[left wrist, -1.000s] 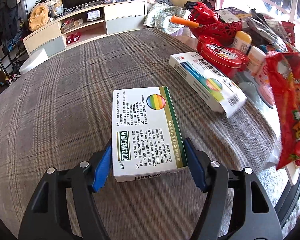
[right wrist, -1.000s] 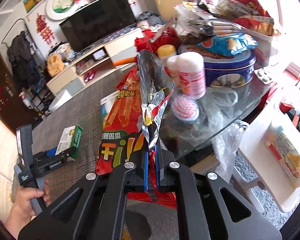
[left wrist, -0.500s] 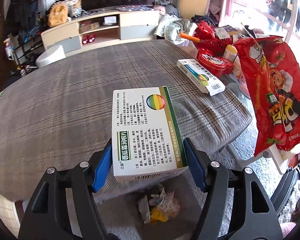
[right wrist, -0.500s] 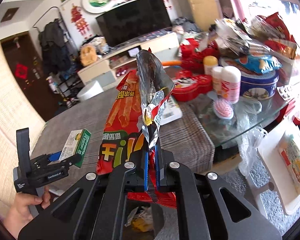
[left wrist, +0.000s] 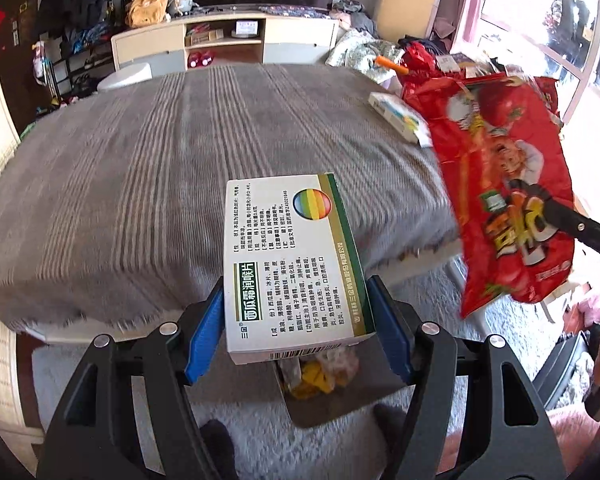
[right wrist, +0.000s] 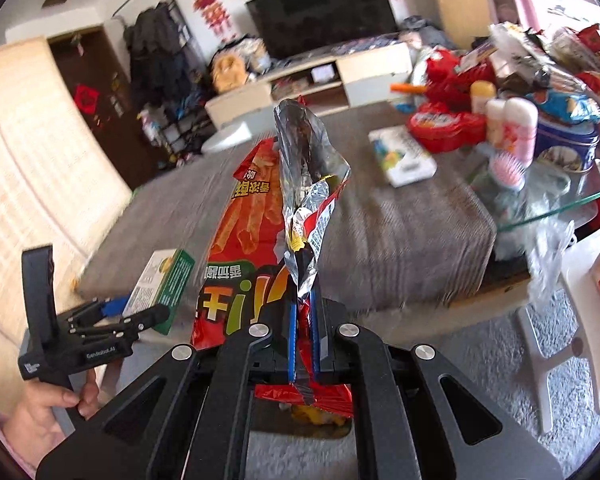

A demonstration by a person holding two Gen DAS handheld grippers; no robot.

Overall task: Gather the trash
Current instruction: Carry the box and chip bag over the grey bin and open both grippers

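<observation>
My left gripper [left wrist: 296, 324] is shut on a white and green medicine box [left wrist: 296, 264], held in the air off the table's near edge. Below it a grey trash bin [left wrist: 332, 404] on the floor holds crumpled wrappers. My right gripper [right wrist: 304, 340] is shut on a red snack bag [right wrist: 244, 248] with a silver torn top, also held over the bin [right wrist: 300, 428]. The bag shows at the right of the left wrist view [left wrist: 500, 184]. The left gripper with its box shows at the left of the right wrist view [right wrist: 140, 312].
A table with a grey plaid cloth [left wrist: 160, 168] lies ahead. A second medicine box [right wrist: 402, 156] lies on it. Red tins, bottles, a blue tin and snack bags crowd the glass part at the right [right wrist: 532, 128]. A white stool [right wrist: 580, 320] stands on the grey carpet.
Both grippers have pulled back from the table and moved down toward the floor with their loads. The trash bin has come into view below them.
</observation>
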